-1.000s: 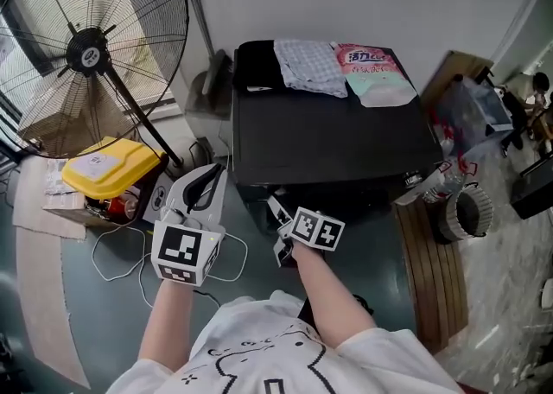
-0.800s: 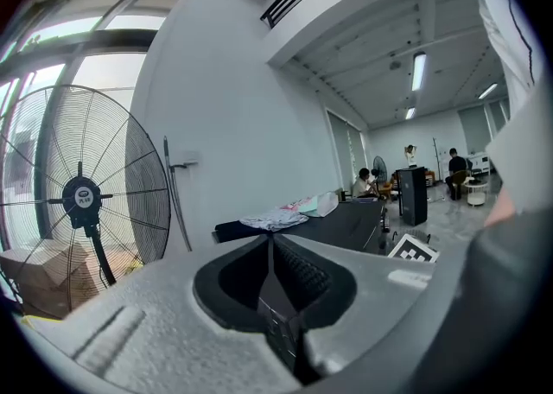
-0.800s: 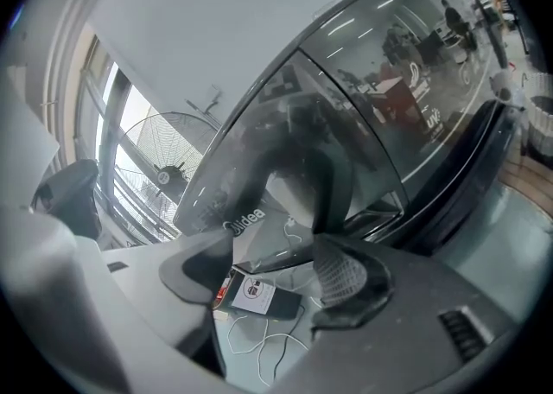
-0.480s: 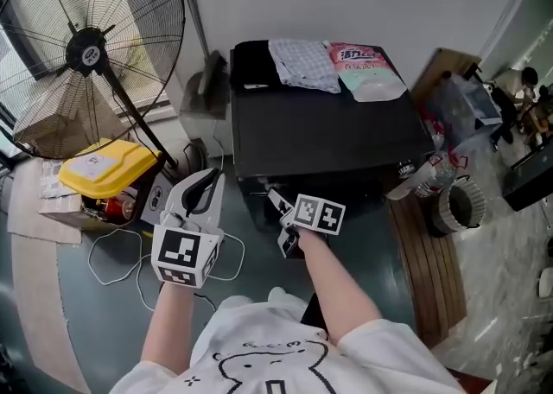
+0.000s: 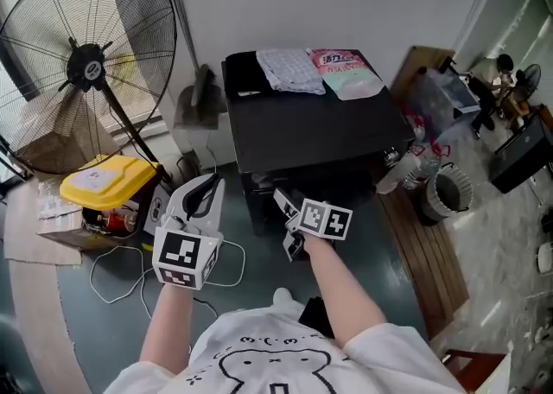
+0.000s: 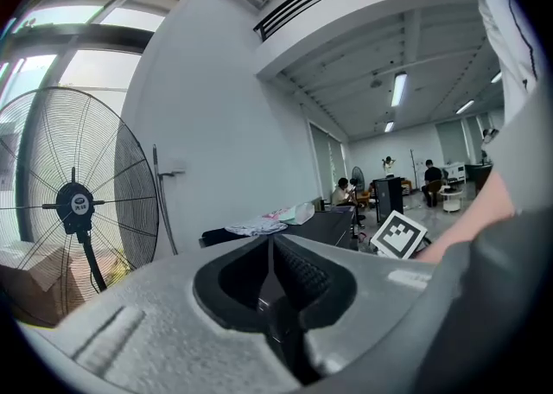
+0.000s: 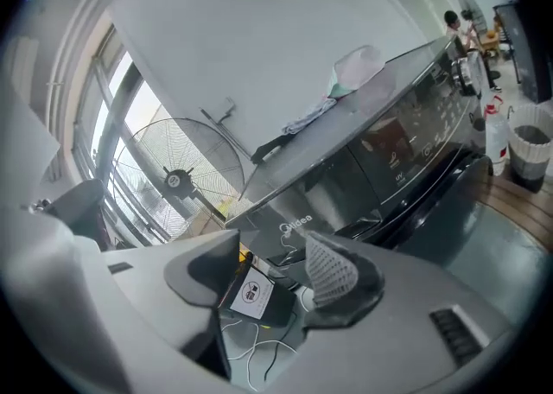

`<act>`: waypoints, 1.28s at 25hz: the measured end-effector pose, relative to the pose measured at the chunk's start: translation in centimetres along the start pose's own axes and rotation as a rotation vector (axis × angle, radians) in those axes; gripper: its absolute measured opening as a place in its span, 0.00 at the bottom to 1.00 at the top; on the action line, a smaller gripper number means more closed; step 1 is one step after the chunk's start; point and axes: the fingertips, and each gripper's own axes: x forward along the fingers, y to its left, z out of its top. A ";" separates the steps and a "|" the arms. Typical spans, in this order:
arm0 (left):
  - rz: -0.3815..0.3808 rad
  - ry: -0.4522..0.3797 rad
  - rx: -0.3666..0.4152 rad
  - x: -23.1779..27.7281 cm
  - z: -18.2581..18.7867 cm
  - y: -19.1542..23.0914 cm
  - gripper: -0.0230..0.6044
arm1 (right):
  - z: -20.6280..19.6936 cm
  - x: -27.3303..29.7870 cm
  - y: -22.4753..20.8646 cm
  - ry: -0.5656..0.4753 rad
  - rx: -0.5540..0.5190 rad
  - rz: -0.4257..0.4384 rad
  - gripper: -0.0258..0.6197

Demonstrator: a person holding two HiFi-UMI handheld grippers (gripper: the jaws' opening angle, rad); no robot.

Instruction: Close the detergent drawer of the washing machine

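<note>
The black washing machine (image 5: 311, 137) stands against the wall, with its control panel (image 7: 432, 116) and logo (image 7: 298, 228) facing my right gripper. A dark ledge (image 7: 361, 225) juts from the front's upper left, beside the logo. I cannot tell whether it is the detergent drawer or how far it stands out. My right gripper (image 5: 289, 211) hovers just before that front corner. Its jaws are closing and hold nothing. My left gripper (image 5: 200, 195) floats left of the machine, away from it, with its fingers (image 6: 289, 267) together and empty.
A checked cloth (image 5: 289, 68) and a pink detergent pouch (image 5: 346, 73) lie on the machine's top. A big floor fan (image 5: 86, 68), a yellow-lidded box (image 5: 105, 181) and loose cables (image 5: 121, 263) sit at the left. A wooden board (image 5: 428, 245) and a bin (image 5: 445, 193) stand at the right.
The right gripper has lifted a little in front of the washer. The left gripper has drifted slightly. The head view has swung, so the machine sits higher in the picture.
</note>
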 end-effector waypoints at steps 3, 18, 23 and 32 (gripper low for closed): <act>-0.022 -0.017 0.009 -1.2 0.7 -0.2 0.07 | 0.4 -1.5 1.1 -0.031 -0.020 -0.019 0.35; -0.113 -0.114 -0.011 -7.1 2.4 -0.2 0.07 | 0.9 -10.5 7.5 -0.198 -0.173 -0.090 0.04; -0.142 -0.148 -0.006 -9.3 2.8 -0.1 0.07 | 1.3 -14.5 11.5 -0.280 -0.360 -0.134 0.04; -0.182 -0.227 0.034 -13.6 3.8 1.2 0.07 | 0.5 -19.7 19.2 -0.412 -0.588 -0.222 0.04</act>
